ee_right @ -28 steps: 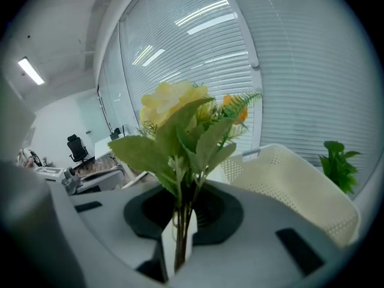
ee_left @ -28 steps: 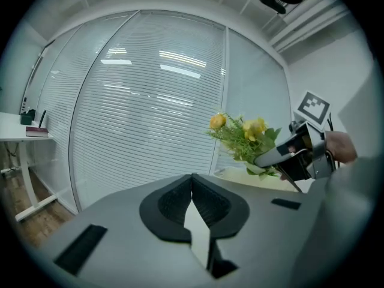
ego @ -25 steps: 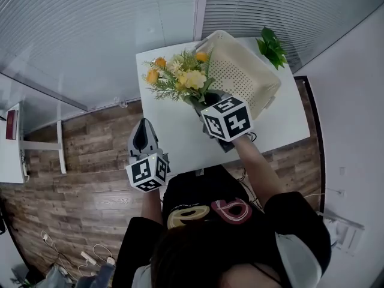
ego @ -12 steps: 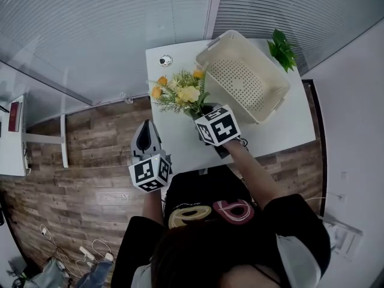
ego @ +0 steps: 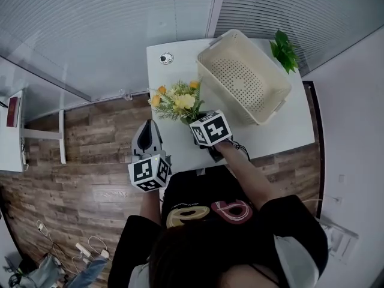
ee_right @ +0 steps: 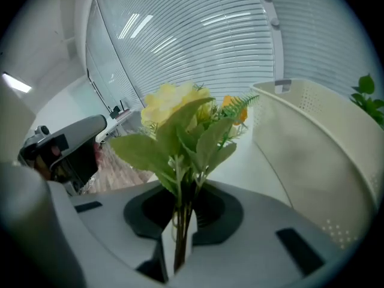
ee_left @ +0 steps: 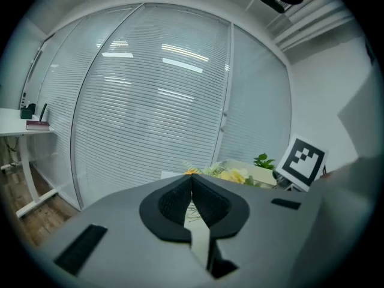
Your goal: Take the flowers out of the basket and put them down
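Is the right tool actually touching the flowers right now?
Touching. The right gripper view shows the right tool closed on the flowers, their stems pinched between its jaws.

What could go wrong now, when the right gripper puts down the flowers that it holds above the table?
1. The right gripper pinches the flowers only low on their thin stems; they may tilt or slip on the way down.
2. The blooms hang near the edge of the table on the person's left; laid there, they might roll to the floor.
3. The basket stands close; leaves could catch its rim.
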The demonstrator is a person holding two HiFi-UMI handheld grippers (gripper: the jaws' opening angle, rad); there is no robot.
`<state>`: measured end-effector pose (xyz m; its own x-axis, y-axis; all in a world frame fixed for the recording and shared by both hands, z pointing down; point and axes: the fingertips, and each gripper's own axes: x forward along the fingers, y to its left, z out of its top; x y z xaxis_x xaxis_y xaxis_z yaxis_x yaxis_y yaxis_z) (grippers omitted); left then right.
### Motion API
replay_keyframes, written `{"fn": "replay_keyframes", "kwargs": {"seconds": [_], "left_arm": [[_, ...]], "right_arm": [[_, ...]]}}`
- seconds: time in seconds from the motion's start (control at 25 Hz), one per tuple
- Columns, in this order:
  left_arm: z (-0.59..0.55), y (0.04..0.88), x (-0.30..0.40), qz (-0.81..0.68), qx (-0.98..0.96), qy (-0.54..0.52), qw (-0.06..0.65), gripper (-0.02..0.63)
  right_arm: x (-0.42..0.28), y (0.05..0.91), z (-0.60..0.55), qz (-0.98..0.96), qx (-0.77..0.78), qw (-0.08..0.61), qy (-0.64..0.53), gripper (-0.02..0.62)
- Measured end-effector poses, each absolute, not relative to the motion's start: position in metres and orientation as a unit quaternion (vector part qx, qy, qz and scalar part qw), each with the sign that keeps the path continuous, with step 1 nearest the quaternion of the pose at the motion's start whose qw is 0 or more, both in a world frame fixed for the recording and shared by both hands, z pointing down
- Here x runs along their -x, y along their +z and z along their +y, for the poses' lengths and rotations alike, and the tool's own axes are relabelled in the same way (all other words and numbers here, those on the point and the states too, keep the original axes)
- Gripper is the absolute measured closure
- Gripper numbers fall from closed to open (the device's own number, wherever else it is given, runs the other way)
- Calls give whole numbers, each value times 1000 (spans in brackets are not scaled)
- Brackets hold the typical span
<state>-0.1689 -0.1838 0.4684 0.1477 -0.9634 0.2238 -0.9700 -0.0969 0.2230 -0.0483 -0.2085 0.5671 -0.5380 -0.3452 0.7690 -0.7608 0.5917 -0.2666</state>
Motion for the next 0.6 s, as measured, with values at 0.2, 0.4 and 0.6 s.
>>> {"fn": "replay_keyframes", "kwargs": {"seconds": [0.2,0.4,0.6], "left_arm": [[-183,471,160,-648,-744,14,159,589],[-180,476,156,-653,-739,22,164,588],[-174,480,156,-658,-734,30,167,589]], "right_arm": [[47,587,-203,-815,-334,353,315,537],[48,602,-195,-811,-322,368,320,537],[45,620,-189,-804,-315,385,325,537]]}}
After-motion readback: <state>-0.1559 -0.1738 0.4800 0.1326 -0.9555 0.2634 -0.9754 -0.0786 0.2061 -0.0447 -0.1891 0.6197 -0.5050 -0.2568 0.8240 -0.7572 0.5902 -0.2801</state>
